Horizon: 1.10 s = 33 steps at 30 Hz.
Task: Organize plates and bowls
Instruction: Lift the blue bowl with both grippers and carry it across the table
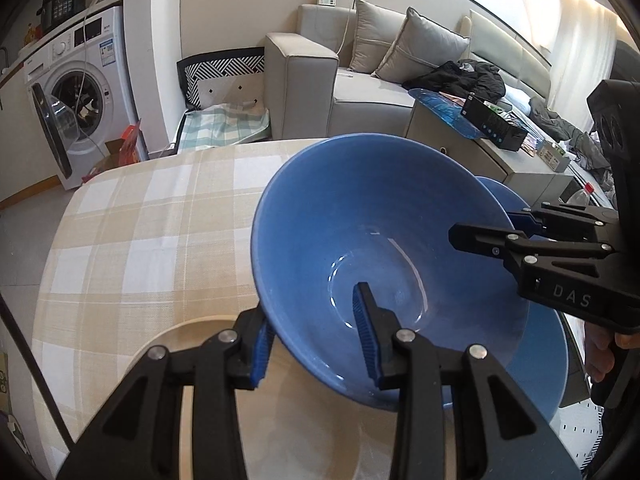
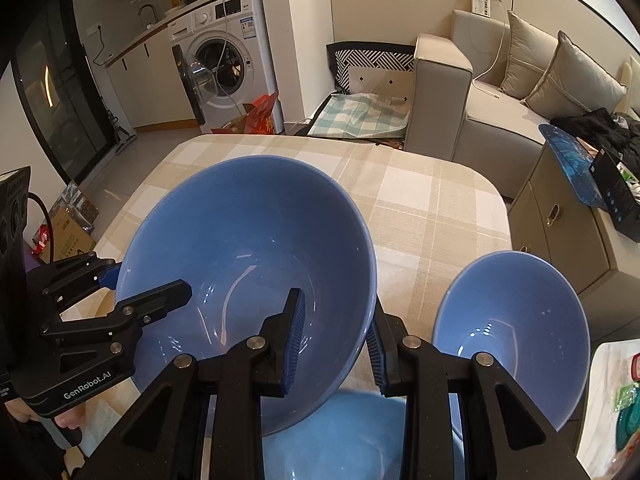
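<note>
A large blue bowl (image 1: 384, 240) (image 2: 248, 264) hangs above the checked table, gripped on opposite rims by both grippers. My left gripper (image 1: 316, 340) (image 2: 148, 284) straddles the bowl's near-left rim, one pad inside, one outside. My right gripper (image 2: 336, 344) (image 1: 488, 226) straddles the right rim the same way. A blue plate (image 1: 548, 360) (image 2: 340, 432) lies right under the bowl. A smaller blue bowl (image 2: 516, 332) stands on the table to the right. A cream plate (image 1: 200, 344) lies under my left gripper.
The checked tablecloth (image 2: 420, 200) covers the table, bare toward the far side. A grey sofa (image 1: 320, 80) and a low cabinet (image 2: 568, 240) stand beyond the table's right edge. A washing machine (image 2: 224, 52) stands at the back.
</note>
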Each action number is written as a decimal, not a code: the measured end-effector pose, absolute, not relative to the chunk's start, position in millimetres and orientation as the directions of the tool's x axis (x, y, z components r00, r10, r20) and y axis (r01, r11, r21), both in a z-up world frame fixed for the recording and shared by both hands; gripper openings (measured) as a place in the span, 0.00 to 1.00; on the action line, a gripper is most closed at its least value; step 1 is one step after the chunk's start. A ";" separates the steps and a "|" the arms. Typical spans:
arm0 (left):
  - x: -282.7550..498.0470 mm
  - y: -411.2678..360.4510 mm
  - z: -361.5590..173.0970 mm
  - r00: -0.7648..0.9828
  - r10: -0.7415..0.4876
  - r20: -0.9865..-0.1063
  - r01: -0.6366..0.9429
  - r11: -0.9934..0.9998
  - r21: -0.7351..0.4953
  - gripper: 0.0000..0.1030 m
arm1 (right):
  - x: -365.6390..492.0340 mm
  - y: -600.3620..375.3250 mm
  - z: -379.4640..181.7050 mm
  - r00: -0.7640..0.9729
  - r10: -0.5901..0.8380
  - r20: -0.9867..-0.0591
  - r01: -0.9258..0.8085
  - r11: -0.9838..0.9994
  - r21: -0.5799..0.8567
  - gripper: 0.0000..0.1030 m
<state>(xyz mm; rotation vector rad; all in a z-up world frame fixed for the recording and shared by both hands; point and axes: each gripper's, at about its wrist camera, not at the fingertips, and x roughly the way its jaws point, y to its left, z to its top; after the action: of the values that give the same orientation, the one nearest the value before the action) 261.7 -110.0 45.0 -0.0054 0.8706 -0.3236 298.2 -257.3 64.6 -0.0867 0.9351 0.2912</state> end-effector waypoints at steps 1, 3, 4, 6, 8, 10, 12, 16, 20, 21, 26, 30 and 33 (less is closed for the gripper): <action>258.9 -111.9 47.8 0.604 -0.282 -0.745 0.281 0.951 -0.133 0.35 | 294.4 -258.8 67.6 0.562 0.209 -0.800 -0.281 0.958 0.053 0.29; 252.7 -115.4 54.2 0.612 -0.285 -0.738 0.287 0.949 -0.128 0.35 | 285.1 -262.0 74.5 0.571 0.210 -0.794 -0.276 0.959 0.056 0.29; 249.9 -116.7 57.1 0.613 -0.289 -0.735 0.291 0.948 -0.129 0.35 | 280.6 -263.9 77.8 0.576 0.211 -0.789 -0.272 0.960 0.058 0.29; 243.6 -119.5 63.0 0.617 -0.297 -0.729 0.300 0.945 -0.131 0.35 | 271.9 -267.2 83.5 0.586 0.212 -0.782 -0.268 0.961 0.060 0.29; 238.3 -122.6 67.9 0.617 -0.302 -0.727 0.309 0.942 -0.130 0.35 | 264.1 -268.8 88.9 0.595 0.210 -0.776 -0.265 0.962 0.057 0.29; 233.6 -125.4 72.3 0.620 -0.303 -0.724 0.315 0.941 -0.124 0.35 | 256.4 -271.0 94.4 0.602 0.208 -0.771 -0.262 0.964 0.055 0.29; 229.1 -128.9 76.1 0.618 -0.308 -0.723 0.322 0.938 -0.125 0.35 | 248.3 -272.5 100.8 0.610 0.202 -0.767 -0.259 0.965 0.048 0.29; 220.9 -137.3 80.5 0.615 -0.322 -0.719 0.341 0.932 -0.126 0.35 | 230.2 -278.6 111.9 0.625 0.191 -0.757 -0.247 0.968 0.041 0.29; 211.2 -148.9 83.3 0.608 -0.338 -0.719 0.362 0.923 -0.128 0.35 | 212.6 -286.4 117.2 0.635 0.178 -0.752 -0.228 0.973 0.038 0.29; 208.6 -152.2 83.7 0.606 -0.340 -0.719 0.368 0.921 -0.126 0.35 | 208.0 -287.8 118.2 0.637 0.173 -0.751 -0.223 0.974 0.036 0.29; 198.2 -168.7 82.8 0.594 -0.354 -0.722 0.396 0.910 -0.121 0.35 | 188.5 -303.3 115.2 0.638 0.159 -0.753 -0.197 0.980 0.040 0.29; 189.8 -180.8 81.1 0.587 -0.363 -0.724 0.417 0.902 -0.114 0.35 | 175.6 -317.0 107.2 0.635 0.150 -0.758 -0.172 0.984 0.051 0.29; 185.8 -187.8 77.1 0.580 -0.366 -0.728 0.426 0.898 -0.112 0.35 | 169.9 -324.8 99.5 0.628 0.148 -0.764 -0.161 0.985 0.059 0.29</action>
<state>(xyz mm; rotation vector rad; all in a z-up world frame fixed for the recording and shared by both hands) 185.8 -187.8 77.1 0.0783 0.8323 -0.4638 169.9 -324.8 99.5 -0.0153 0.8738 0.1771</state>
